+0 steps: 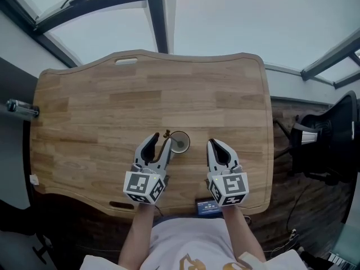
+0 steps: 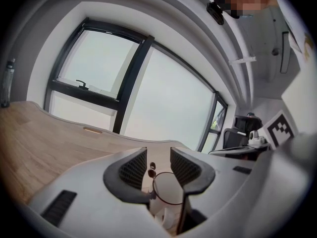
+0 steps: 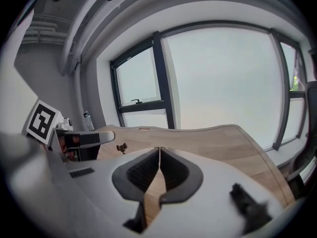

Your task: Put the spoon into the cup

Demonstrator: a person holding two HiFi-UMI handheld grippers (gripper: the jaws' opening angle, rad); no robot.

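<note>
Worktop [image 1: 112,94]: light wood, rounded corners, slot handle at the far edge.

Cup [image 1: 180,142]: stands upright on the worktop, close to the near edge and roughly midway along it. The open mouth is seen from above in the head view. In the left gripper view its rim is seen low between the jaws, partly covered by the right-hand jaw.

Spoon [image 1: 166,134]: only the handle with a small brown ornamental end is seen. It rises at the cup's left rim, on the side toward the left gripper. The spoon's bowl is not visible. In the left gripper view the ornamental end shows in the gap between the jaws, touched by neither.

Left gripper [image 1: 160,139]: held over the near part of the worktop, just left of the cup. Jaws are spread, with nothing pinched. In the head view the tip of the jaw nearer the cup lies just beside the spoon's end and the cup's rim. Contact with the cup cannot be determined.

Right gripper [image 1: 212,144]: held just right of the cup, clear of it. Jaws are pressed together, with nothing between the pads; bare wood is seen below them in the right gripper view.

Small dark device [image 1: 207,207]: at the near edge, beside the right gripper.

Bottle [image 1: 21,109]: at the left edge.

Dark chair [image 1: 332,139]: beyond the right edge, on the floor.
</note>
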